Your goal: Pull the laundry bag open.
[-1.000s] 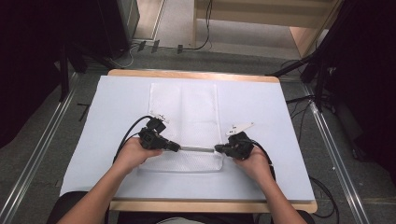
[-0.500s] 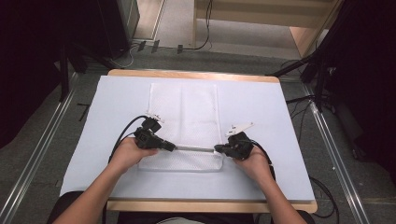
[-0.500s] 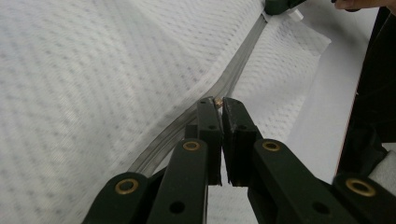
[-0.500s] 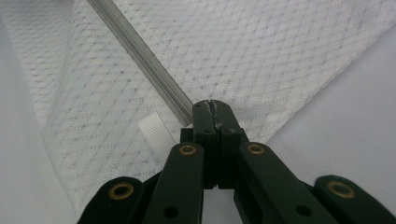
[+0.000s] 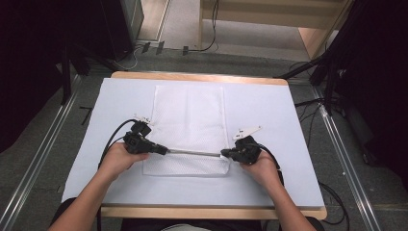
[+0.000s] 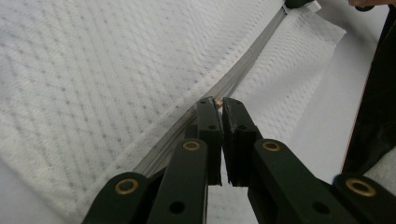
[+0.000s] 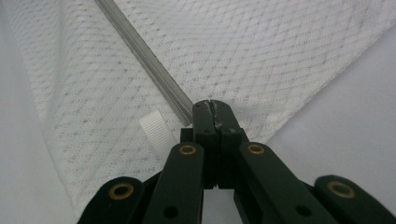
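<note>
The left gripper has its 2 black jaws clenched on a small coppery zipper pull, seen at the tips in the left gripper view. The right gripper has its jaws pressed tight on the end of the grey zipper strip at the corner of the white mesh fabric bag; a white ribbed tab lies just beside those jaws.

In the high view, the zipper runs level between the left gripper and the right gripper, across the bag near its near end. The bag lies flat in the middle of the table, its long sides running from the near edge toward the far edge.

A pale lilac sheet covers the wooden table (bare wood shows along the far and near edges). Around the table the floor is grey carpet with metal rails on both sides, black cables trailing at the right, and a light wooden frame beyond the far edge.

Both forearms come in over the near edge. The left hand and right hand rest low on the sheet, the grippers pointing at each other. A grey 3-cornered plate sits atop the right gripper.
</note>
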